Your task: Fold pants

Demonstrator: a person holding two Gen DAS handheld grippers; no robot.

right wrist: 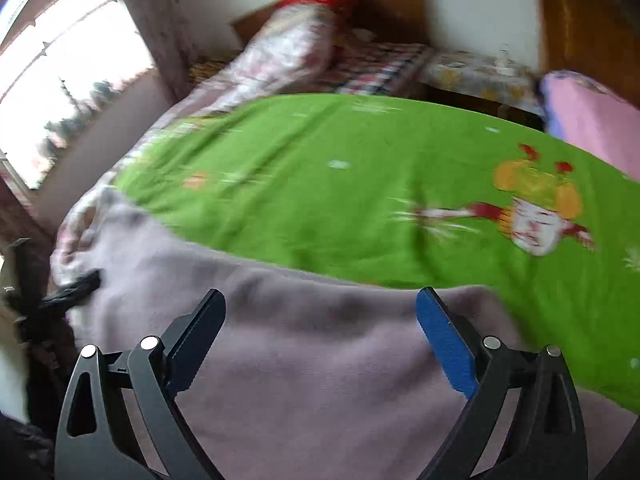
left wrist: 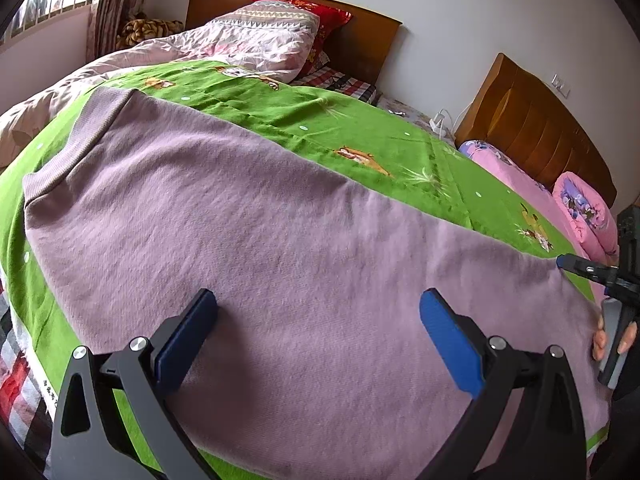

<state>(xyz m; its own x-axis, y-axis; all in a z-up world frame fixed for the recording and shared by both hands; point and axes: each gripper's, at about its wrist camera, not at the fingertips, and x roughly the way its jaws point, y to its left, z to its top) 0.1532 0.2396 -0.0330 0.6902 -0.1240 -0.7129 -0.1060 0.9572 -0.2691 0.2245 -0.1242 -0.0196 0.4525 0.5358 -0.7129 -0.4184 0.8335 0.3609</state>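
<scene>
Mauve pants [left wrist: 248, 232] lie flat across a green blanket [left wrist: 328, 120] on a bed, ribbed waistband [left wrist: 80, 136] at the far left. My left gripper [left wrist: 318, 300] is open and empty, hovering above the middle of the pants. My right gripper [right wrist: 320, 300] is open and empty over the pants' right end [right wrist: 320, 360]; that view is blurred. The right gripper also shows in the left wrist view [left wrist: 600, 276] at the right edge, by the leg end. The left gripper shows at the left of the right wrist view [right wrist: 72, 288].
A folded pink quilt [left wrist: 224, 44] and red pillow [left wrist: 320, 12] lie by the wooden headboard [left wrist: 360, 36]. A second bed with pink bedding [left wrist: 560, 208] stands to the right. A window [right wrist: 60, 80] is on the left.
</scene>
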